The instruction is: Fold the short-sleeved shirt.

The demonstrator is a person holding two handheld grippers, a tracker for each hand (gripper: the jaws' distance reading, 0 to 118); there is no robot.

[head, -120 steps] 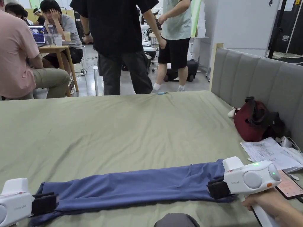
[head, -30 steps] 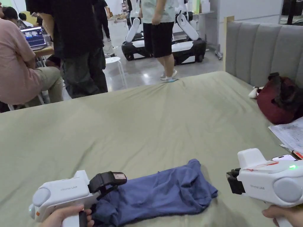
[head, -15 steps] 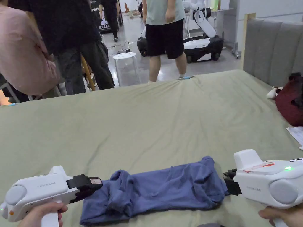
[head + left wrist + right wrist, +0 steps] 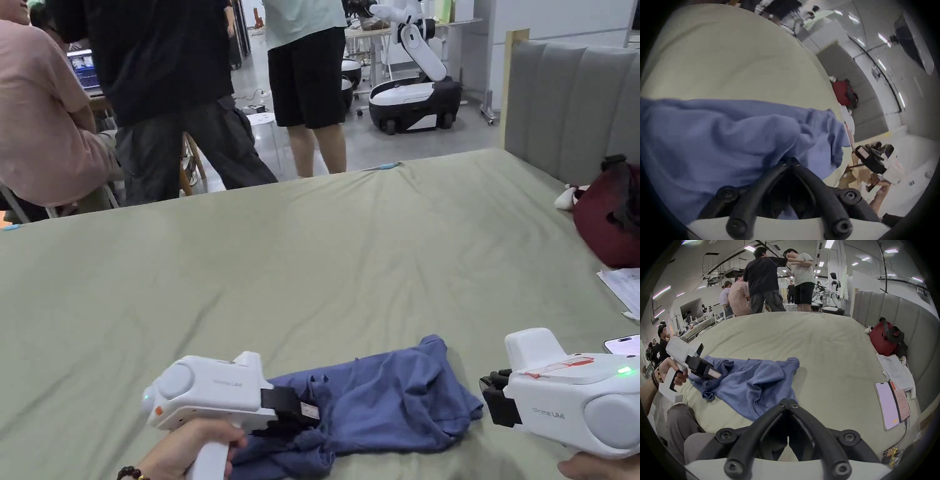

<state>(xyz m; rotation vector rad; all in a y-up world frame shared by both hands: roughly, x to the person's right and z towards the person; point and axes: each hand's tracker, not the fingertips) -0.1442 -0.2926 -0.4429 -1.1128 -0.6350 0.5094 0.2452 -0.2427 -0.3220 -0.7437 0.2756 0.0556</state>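
A: Where do we have the blue shirt (image 4: 375,406)?

B: Bunched in a rumpled strip on the green bed sheet (image 4: 300,250), lying between our two grippers. The left gripper (image 4: 300,415) has its jaws pressed together on the shirt's near left end; in the left gripper view the cloth folds right over the jaw tips.

A: And the right gripper (image 4: 788,402)?

B: Its jaws meet at the tips, closed. The shirt's right corner lies just at those tips, but we cannot tell whether any cloth is caught between them.

A: What lies around us?

B: Beyond the right jaws, a phone (image 4: 886,404) and a notebook (image 4: 899,400) lie side by side on the sheet, with papers (image 4: 893,368) farther off and a red bag (image 4: 883,339) against the grey headboard (image 4: 899,311). A cable (image 4: 903,431) trails from the phone's end.

A: Anything in the way?

B: Our own knee (image 4: 682,420) sits below the left end of the shirt. Past the far edge of the bed, people (image 4: 169,94) stand and sit, and a white wheeled robot (image 4: 406,94) is parked on the floor.
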